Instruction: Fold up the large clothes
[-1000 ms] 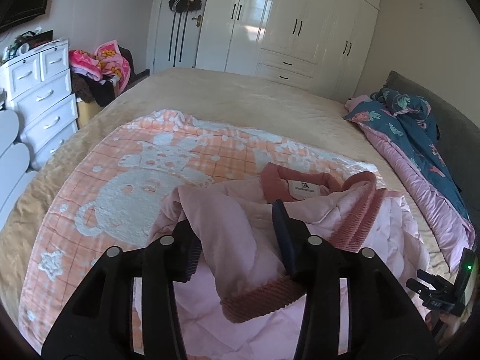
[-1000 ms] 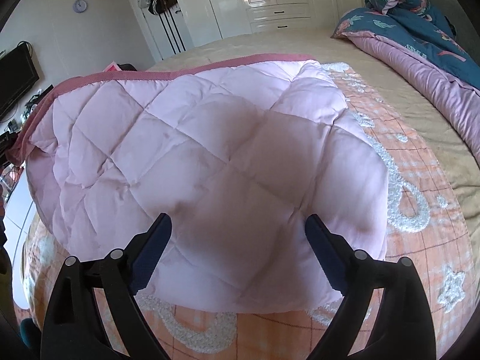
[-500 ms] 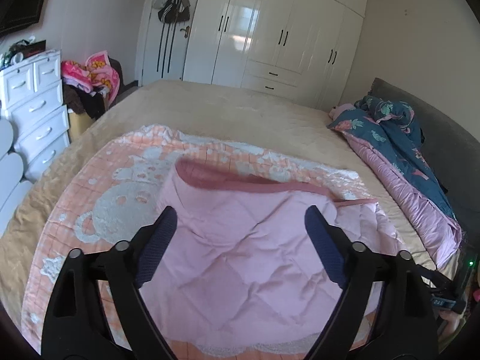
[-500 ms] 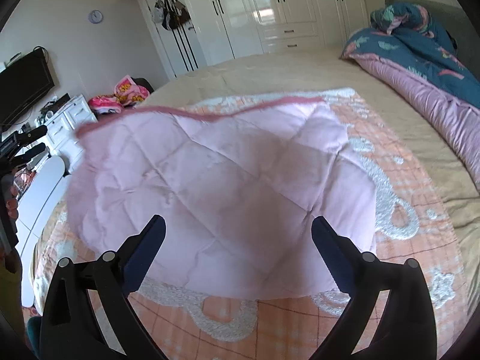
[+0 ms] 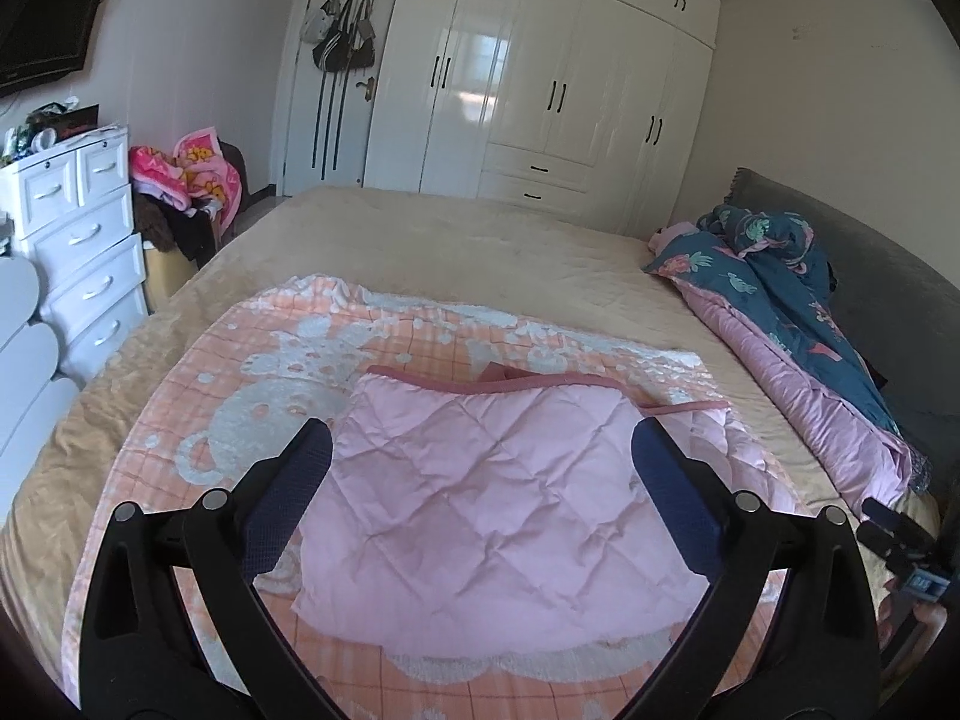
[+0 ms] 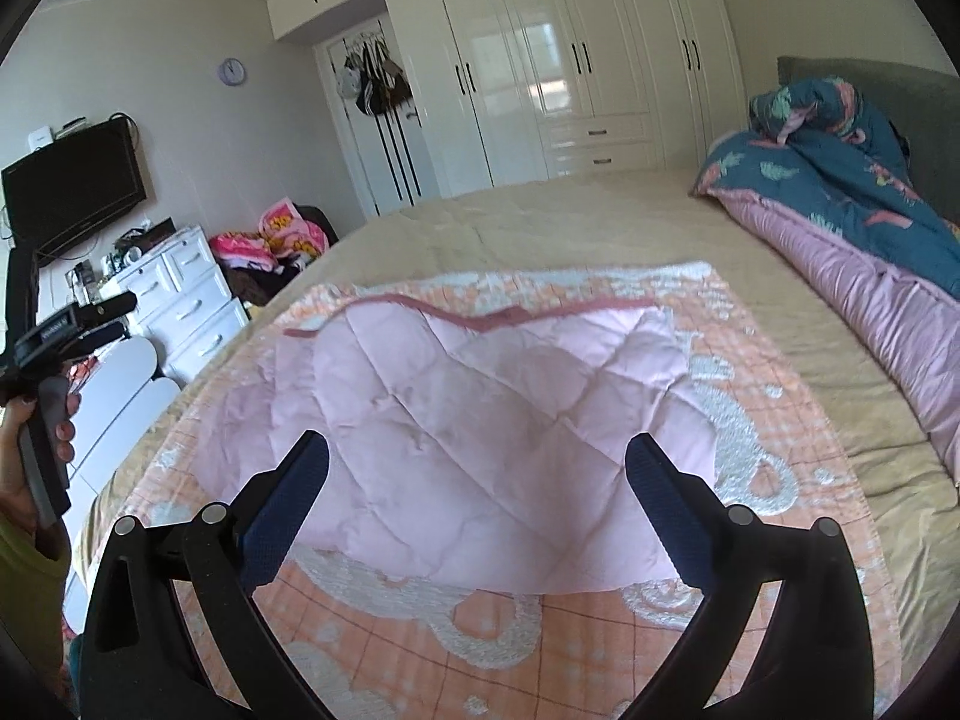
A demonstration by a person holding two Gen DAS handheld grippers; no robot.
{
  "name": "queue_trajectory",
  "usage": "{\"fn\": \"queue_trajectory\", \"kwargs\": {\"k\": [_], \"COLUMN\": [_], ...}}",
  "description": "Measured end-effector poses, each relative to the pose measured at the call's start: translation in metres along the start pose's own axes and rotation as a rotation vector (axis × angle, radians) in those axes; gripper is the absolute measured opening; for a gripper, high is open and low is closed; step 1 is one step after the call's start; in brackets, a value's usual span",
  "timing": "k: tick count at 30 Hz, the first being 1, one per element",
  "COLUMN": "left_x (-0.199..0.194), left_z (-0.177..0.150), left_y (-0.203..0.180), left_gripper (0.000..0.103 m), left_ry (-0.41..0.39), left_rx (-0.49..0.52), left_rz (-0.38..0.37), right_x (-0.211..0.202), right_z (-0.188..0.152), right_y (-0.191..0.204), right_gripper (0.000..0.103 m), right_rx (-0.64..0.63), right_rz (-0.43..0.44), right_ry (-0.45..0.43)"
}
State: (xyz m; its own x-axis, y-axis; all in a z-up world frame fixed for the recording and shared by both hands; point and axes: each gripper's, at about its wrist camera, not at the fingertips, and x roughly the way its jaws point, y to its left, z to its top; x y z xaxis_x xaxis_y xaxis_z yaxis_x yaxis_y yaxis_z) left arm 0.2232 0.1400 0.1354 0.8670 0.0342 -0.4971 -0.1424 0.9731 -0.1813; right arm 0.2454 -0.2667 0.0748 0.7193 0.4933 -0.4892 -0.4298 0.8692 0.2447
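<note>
Left wrist view: one pink quilted jacket [image 5: 480,504] lies folded flat on the orange-and-white blanket [image 5: 252,372], which is spread over the bed [image 5: 456,246]; darker pink trim runs along its far edge. Left gripper [image 5: 480,501] hangs above it with jaws spread wide, just been opening, nothing between them. Right gripper [image 6: 477,501] same story, jaws fully apart and empty, jacket below it on the blanket (near edge a bit puffed up, not lying crisp).

Step in hand, as I judge it: letting go after a fold and lining up the next one. To do it well, come down on the two corners of one short side, pinch both layers together, lift evenly with both hands and lay the edge onto the opposite edge, then press out trapped air, since quilting springs back.

Counts: one jacket, one blanket, two grippers, one rolled teal-and-pink duvet [image 6: 852,192] at the headboard side, one white drawer chest [image 5: 78,240], one wall clock [image 6: 232,70], one TV [image 6: 75,180].
</note>
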Motion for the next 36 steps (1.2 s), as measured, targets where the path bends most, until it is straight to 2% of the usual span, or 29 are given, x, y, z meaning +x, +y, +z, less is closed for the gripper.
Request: {"fn": "queue_trajectory", "kwargs": {"k": [13, 23, 36], "left_x": [-0.039, -0.057, -0.040], "left_z": [-0.025, -0.050, -0.101], "left_y": [-0.005, -0.004, 0.017], "left_gripper": [0.094, 0.094, 0.094], "left_ry": [0.005, 0.030, 0.139], "left_rx": [0.008, 0.009, -0.018], "left_rz": [-0.012, -0.009, 0.051], "right_x": [-0.051, -0.077, -0.065], "right_z": [-0.002, -0.011, -0.047], "right_y": [0.014, 0.022, 0.000], "right_gripper": [0.099, 0.099, 0.099], "right_rx": [-0.017, -0.044, -0.010], "right_rz": [-0.006, -0.020, -0.092], "right_ry": [-0.074, -0.094, -0.017]}}
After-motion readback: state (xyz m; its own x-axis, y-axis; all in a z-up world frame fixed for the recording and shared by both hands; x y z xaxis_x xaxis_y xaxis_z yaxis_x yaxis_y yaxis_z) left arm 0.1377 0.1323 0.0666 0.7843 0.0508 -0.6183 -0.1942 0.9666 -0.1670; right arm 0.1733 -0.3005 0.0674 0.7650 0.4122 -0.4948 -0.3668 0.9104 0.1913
